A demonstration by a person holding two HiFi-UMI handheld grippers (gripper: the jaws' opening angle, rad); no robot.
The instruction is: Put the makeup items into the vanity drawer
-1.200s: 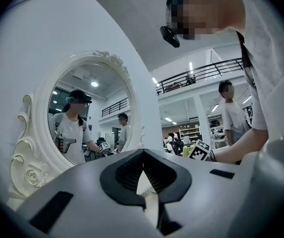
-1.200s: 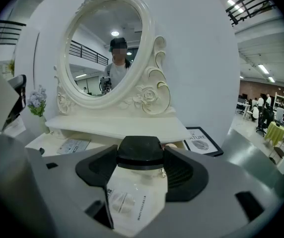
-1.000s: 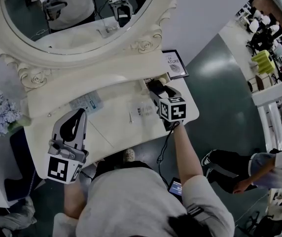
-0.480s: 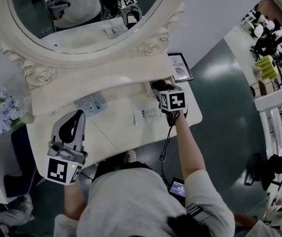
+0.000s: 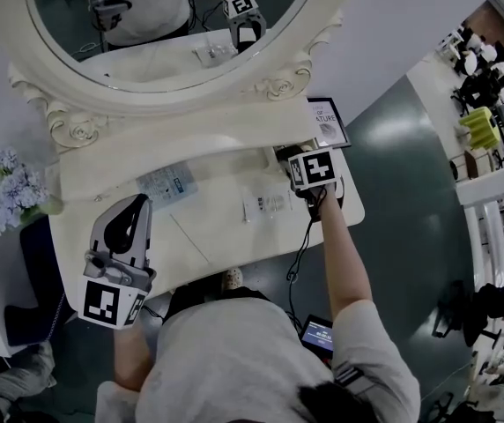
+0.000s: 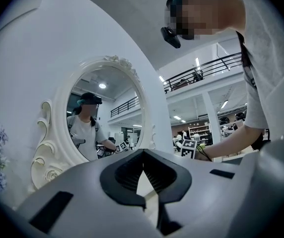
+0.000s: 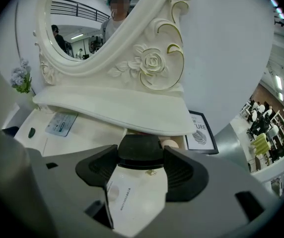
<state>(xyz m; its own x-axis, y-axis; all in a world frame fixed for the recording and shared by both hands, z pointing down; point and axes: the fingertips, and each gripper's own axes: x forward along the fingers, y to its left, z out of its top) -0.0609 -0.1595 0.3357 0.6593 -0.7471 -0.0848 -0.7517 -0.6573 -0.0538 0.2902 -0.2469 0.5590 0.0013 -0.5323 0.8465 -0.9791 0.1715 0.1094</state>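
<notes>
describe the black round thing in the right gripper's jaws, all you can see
The black round case is low and matt, plastic by the look, with a flat top and a stepped edge; it could be a compact or a jar lid. It sits between the jaws of the right gripper, both pressed against its sides, at the back of the vanity top, just under the shelf. A beige rounded thing shows close behind it.

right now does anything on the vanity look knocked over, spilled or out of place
Nothing stands out. The blue-printed sachet and the clear sachet lie flat on the vanity top, the framed print stands by the wall at right, and the right gripper holds a black round case. No spill or damage shows.
</notes>
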